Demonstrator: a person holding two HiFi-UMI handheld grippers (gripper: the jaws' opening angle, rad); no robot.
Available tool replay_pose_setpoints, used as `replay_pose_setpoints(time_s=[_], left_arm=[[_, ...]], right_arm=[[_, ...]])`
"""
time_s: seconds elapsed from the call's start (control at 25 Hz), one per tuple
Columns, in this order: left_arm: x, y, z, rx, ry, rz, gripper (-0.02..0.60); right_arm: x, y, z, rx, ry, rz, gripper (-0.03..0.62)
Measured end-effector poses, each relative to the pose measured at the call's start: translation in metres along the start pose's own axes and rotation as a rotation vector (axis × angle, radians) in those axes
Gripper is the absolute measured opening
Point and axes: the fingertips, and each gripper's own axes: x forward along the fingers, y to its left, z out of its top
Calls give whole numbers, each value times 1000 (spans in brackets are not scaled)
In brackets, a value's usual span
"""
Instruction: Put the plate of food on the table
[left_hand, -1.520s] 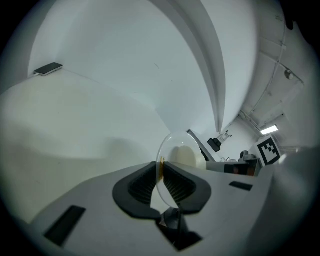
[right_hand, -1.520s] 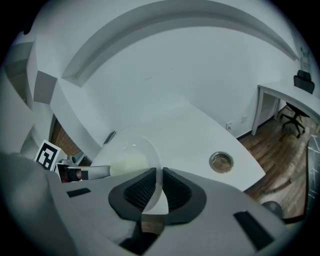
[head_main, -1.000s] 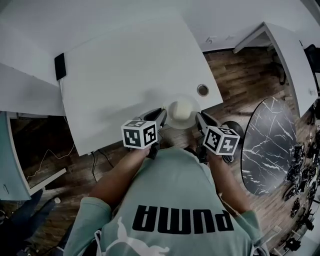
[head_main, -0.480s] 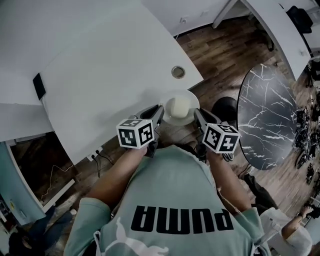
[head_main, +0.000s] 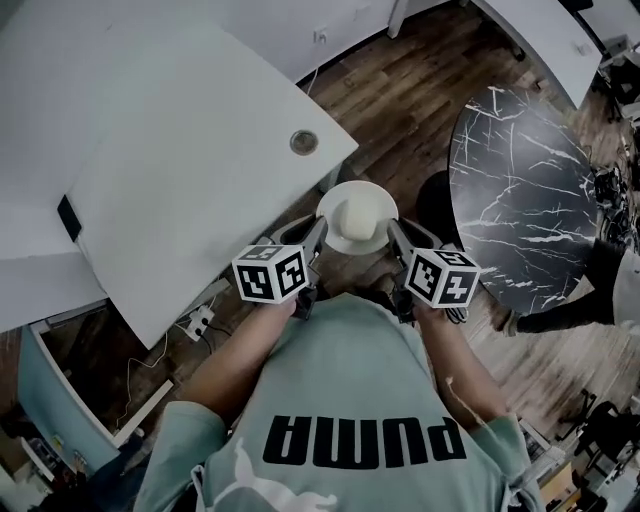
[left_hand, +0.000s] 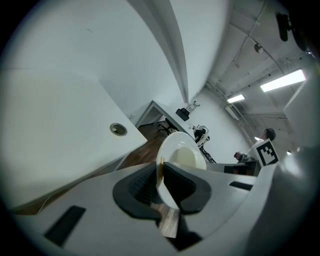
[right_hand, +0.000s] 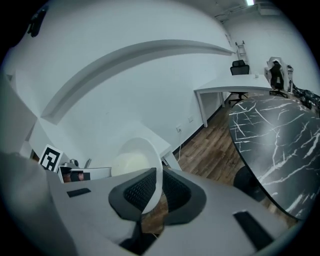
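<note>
A white plate (head_main: 358, 214) with a pale round food item (head_main: 355, 212) on it hangs in the air over the wooden floor, between the two tables. My left gripper (head_main: 318, 232) is shut on the plate's left rim, and the rim (left_hand: 161, 172) sits pinched between its dark pads. My right gripper (head_main: 393, 233) is shut on the right rim (right_hand: 156, 192) in the same way. The food (left_hand: 185, 157) shows as a cream mound in the left gripper view, and the same mound (right_hand: 129, 164) in the right gripper view.
A white table (head_main: 160, 170) with a round cable port (head_main: 304, 142) lies to the left. A black marble round table (head_main: 525, 200) stands to the right. A white desk (right_hand: 235, 82) with a chair is farther off. Cables and a power strip (head_main: 198, 322) lie on the floor.
The plate, held by both grippers, has passed off the white table's corner and now hangs over the floor. The marble table has come closer at the right.
</note>
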Motion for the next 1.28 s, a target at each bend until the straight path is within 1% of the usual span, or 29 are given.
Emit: replay_pose_setpoints(time_s=[0.12, 0.32, 0.52, 1.08, 1.28], left_arm=[[15, -22, -5, 30, 22, -11, 51], [41, -61, -17, 55, 39, -24, 51], [67, -97, -28, 106, 69, -43, 49], [138, -203, -74, 201, 133, -81, 49], [156, -237, -89, 231, 151, -94, 48]], right_arm=[[-15, -24, -1, 37, -25, -13, 49], [-42, -64, 1, 66, -49, -22, 49], [-70, -103, -2, 112, -92, -41, 49], [-146, -214, -15, 202, -160, -74, 49], [-171, -247, -19, 231, -185, -84, 49]])
